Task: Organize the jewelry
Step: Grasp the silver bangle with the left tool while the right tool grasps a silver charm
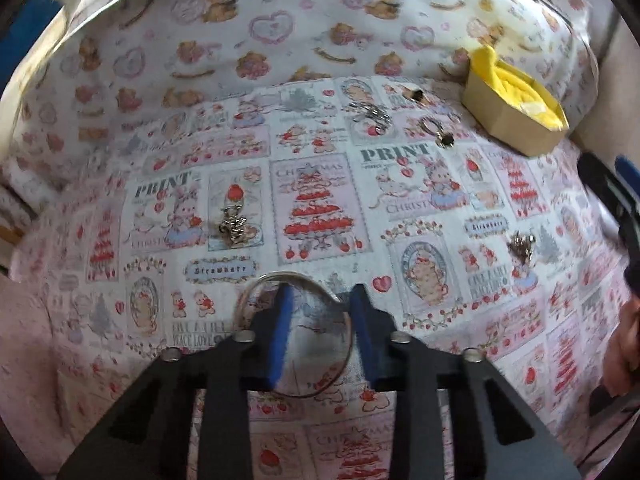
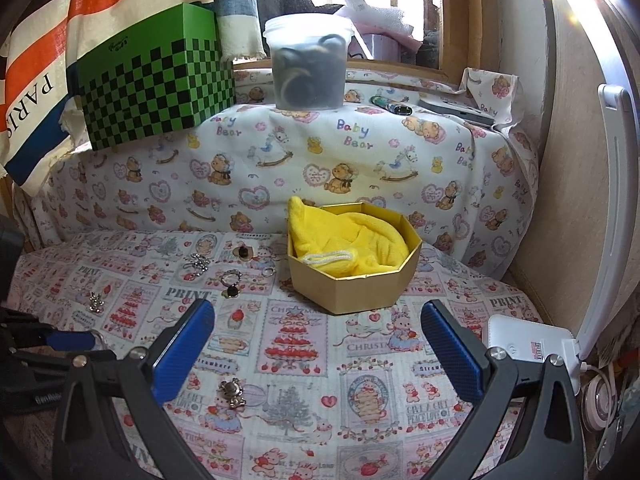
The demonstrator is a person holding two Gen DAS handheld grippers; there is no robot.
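A silver bangle (image 1: 256, 284) lies on the printed cloth under my left gripper (image 1: 322, 300), whose blue pads straddle its far rim; the jaws stand partly open, not gripping. Small silver charms lie at left (image 1: 234, 228) and right (image 1: 520, 246), a chain cluster (image 1: 370, 112) and a ring with a dark stone (image 1: 440, 134) farther back. The gold octagonal box (image 2: 356, 292) with yellow cloth lining (image 2: 352, 240) sits at back right (image 1: 512, 120). My right gripper (image 2: 316, 322) is wide open and empty, facing the box, a charm (image 2: 232, 392) below its left finger.
A green checkered box (image 2: 156, 76) and a plastic tub (image 2: 308, 68) stand on the raised ledge behind. A white charger (image 2: 528, 348) sits at the right edge. Other trinkets (image 2: 230, 284) lie left of the gold box.
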